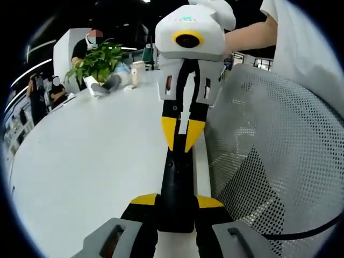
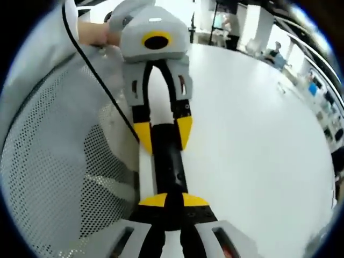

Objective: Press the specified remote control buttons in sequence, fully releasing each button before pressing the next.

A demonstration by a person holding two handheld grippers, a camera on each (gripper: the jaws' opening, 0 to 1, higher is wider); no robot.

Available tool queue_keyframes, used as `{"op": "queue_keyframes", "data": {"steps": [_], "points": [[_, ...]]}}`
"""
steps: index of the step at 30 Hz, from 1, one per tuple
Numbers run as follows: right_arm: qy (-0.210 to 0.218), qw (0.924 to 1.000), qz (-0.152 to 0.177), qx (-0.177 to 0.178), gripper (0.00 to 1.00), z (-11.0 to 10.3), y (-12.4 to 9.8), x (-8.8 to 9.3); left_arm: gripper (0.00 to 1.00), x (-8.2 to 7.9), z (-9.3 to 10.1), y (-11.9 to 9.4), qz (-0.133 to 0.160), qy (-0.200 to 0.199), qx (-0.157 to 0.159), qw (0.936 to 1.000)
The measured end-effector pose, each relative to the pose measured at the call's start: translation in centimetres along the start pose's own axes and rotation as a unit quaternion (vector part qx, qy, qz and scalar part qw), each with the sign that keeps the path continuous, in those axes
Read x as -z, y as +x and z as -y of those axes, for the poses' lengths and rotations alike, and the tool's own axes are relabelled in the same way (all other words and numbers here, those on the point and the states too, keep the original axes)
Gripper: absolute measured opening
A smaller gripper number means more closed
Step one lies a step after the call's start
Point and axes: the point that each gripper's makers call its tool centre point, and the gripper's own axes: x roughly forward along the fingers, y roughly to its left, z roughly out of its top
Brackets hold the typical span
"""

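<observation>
I find the remote control [image 1: 176, 185] lying along the edge of the white counter [image 1: 91, 161], a long black bar pointing away from each camera in turn.

My left tongs [image 1: 176, 200] clamp one end of it: in the left gripper view the yellow tips sit tight against both sides of the black body, narrowed to its width. In the right gripper view the same left tongs [image 2: 162, 134] come in from the far end, yellow tips flanking the bar.

My right tongs [image 2: 173, 200] stand nearly together over the near end of the remote control [image 2: 166, 161]. In the left gripper view those right tongs [image 1: 183, 135] show their yellow tips drawn to a point, meeting on the upper face of the bar. I judge they are set that way to serve as a single pressing point on a button, while the left tongs steady the body against sliding. Whether a button is actually depressed I cannot tell.

A mesh chair back [image 1: 279, 161] stands just beside the counter edge, close to the remote. A potted plant [image 1: 97, 62] and a cup [image 1: 137, 72] stand well apart at the far side.

No brand, label or button legend is legible on the remote; the surface reads plain black.
</observation>
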Motion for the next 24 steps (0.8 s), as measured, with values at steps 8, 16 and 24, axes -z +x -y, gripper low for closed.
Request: {"op": "queue_keyframes", "data": {"steps": [8, 16, 24], "points": [[-0.011, 0.9996, 0.025, 0.008, 0.05, -0.05, 0.06, -0.27, 0.24, 0.0, 0.01, 0.01, -0.001, 0.002, 0.001, 1.0], [-0.033, 0.9991, 0.005, -0.027, 0.05, -0.08, 0.31, -0.5, 0.24, -0.04, 0.02, 0.02, -0.001, 0.002, 0.001, 1.0], [-0.075, 0.9891, -0.113, -0.056, 0.05, -0.17, 0.62, -0.33, 0.24, 0.01, 0.01, 0.01, -0.001, 0.002, 0.002, 1.0]]}}
